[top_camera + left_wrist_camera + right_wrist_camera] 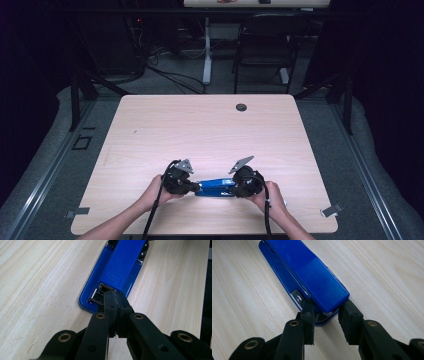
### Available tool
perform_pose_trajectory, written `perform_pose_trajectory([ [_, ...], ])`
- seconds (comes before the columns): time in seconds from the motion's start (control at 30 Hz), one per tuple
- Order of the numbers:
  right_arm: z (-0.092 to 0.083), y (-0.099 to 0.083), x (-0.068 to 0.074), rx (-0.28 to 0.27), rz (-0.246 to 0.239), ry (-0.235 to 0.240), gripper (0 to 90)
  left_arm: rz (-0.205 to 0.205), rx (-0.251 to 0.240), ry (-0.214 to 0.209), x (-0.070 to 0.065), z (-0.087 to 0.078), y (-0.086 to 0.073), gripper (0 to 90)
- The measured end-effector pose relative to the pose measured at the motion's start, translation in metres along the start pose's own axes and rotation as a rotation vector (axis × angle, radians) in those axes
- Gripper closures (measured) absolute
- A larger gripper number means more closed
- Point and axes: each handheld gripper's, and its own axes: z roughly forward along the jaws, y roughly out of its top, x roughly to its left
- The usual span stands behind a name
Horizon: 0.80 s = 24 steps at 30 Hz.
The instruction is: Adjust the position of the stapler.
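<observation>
Left hand-held gripper (115, 300): jaws fully closed on each other, pads pressed flat together w/ no gap, nothing between them. Tips rest against the metal front end of the blue stapler (120, 270), right at the silver staple mouth where top arm meets base; touching it, not clamping it. Right hand-held gripper (325, 312): jaws partly spread and set around the opposite, rear end of the stapler (312, 277). Its left pad sits against the stapler's side by a silver hinge piece, its right pad just beside the blue corner; contact on that side can't be told for sure, so grip is likely but not certain. In the high view the left hand-held gripper (192, 187) and right hand-held gripper (235, 187) face each other, one at each end of the stapler (215, 187), which lies flat, lengthwise left-to-right betw. them, on the pale wood tabletop (200, 130), near the person's edge & roughly centre. Both hands come in from the bottom, cables trailing down. Farther out: small round grommet hole (241, 107) near the far edge of tabletop; beyond it a dark chair (262, 45) and a white desk leg (207, 50) on the grey floor.
</observation>
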Motion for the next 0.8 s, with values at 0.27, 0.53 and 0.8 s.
perform_pose_trajectory([
  [0.27,-0.003,-0.003,-0.002,-0.013,0.002,-0.005,65.9,0.015,0.007,0.03,0.0,-0.001,0.0,79.9],
  [0.53,-0.008,-0.007,-0.004,-0.013,0.02,-0.013,65.4,-0.011,-0.021,0.041,-0.001,-0.008,0.001,64.6],
  [0.8,-0.014,-0.012,-0.001,-0.035,0.039,-0.01,72.2,-0.029,-0.058,0.093,-0.009,-0.018,0.004,44.2],
])
